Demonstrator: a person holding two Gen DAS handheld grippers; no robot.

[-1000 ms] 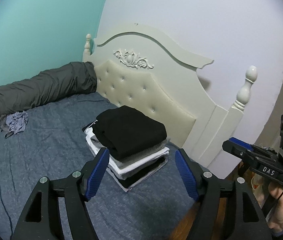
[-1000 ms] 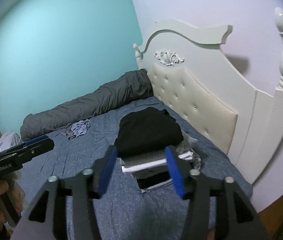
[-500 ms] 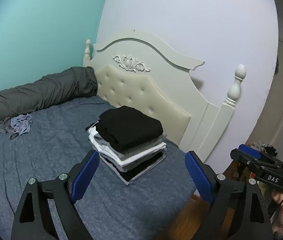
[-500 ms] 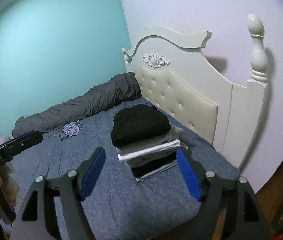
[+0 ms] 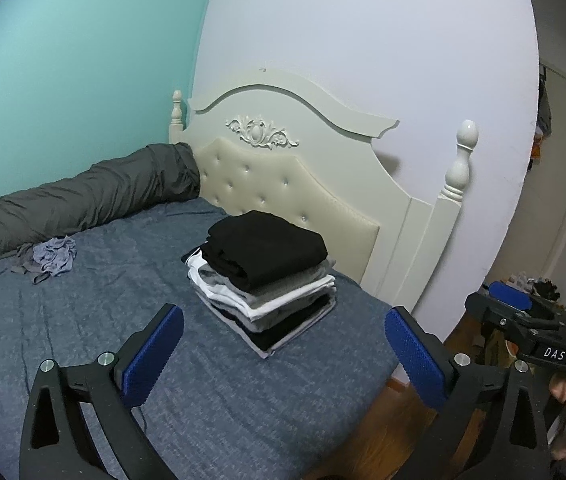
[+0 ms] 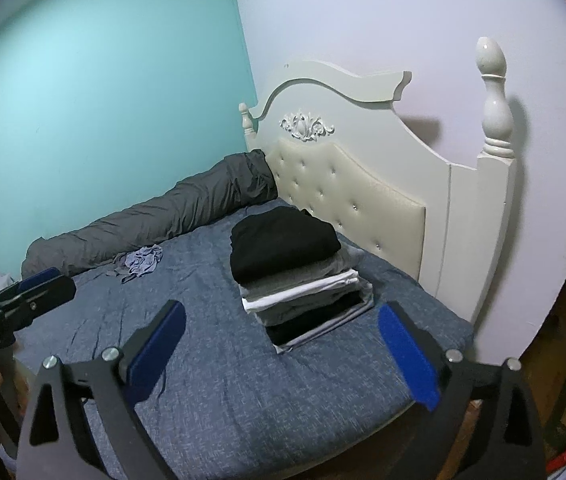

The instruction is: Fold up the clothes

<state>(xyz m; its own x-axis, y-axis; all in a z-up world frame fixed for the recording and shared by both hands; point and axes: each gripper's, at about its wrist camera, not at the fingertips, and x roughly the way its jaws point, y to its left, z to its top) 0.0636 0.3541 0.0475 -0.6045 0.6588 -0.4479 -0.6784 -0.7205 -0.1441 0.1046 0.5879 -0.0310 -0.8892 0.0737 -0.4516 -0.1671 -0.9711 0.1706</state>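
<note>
I am opening both claws wide, and nothing is in them. My left claw (image 5: pixel 283 356) is empty and so is my right claw (image 6: pixel 281 354). The pile of folded clothes (image 5: pixel 261 280) is sitting on the bed (image 5: pixel 63 320), near the corner by the headboard (image 5: pixel 295 196), with a black one on top. I think this fold is done. One small crumpled gray cloth (image 5: pixel 49 259) is lying by the far edge of the bed, next to the long gray roll (image 5: pixel 83 196). Next I am thinking I must reach over there and pick it up.
</note>
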